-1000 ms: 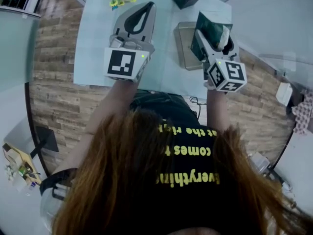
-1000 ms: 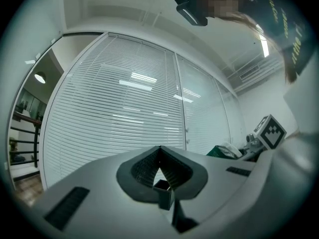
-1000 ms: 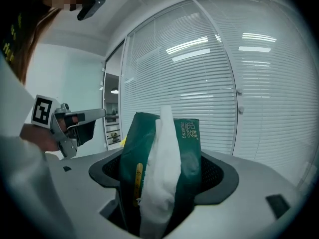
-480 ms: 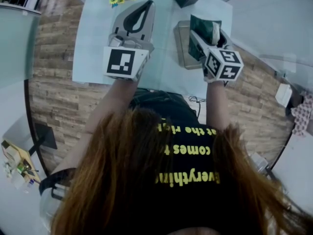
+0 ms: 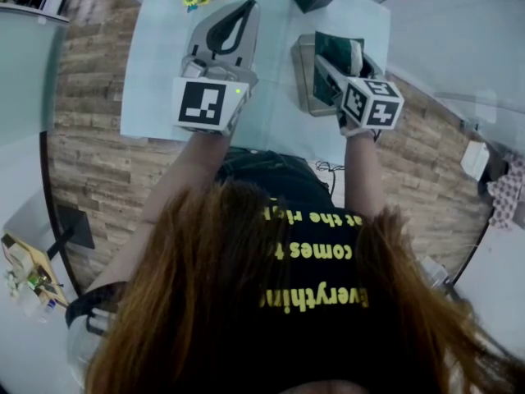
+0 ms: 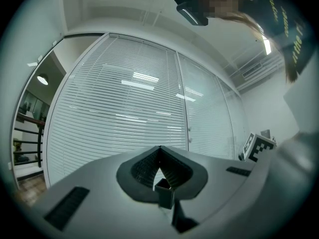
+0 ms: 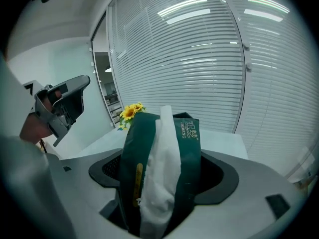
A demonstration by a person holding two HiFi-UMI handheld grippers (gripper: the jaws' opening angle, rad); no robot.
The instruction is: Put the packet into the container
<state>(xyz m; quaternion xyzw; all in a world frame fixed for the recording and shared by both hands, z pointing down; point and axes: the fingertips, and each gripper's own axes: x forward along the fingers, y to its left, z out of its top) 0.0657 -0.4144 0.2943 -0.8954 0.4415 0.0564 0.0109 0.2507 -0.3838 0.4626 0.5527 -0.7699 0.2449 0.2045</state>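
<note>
Packet (image 5: 335, 46), dark green plastic, clamped in right claw (image 7: 159, 168) | over grey metal container (image 5: 302, 76) | left claw (image 6: 160, 158) closed, empty.

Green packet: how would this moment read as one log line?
right gripper: jaws shut on green packet | green packet: over metal container, unreleased | left gripper: jaws shut, empty

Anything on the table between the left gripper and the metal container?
No. In the head view, only bare tabletop separates the left gripper from the container.
</note>
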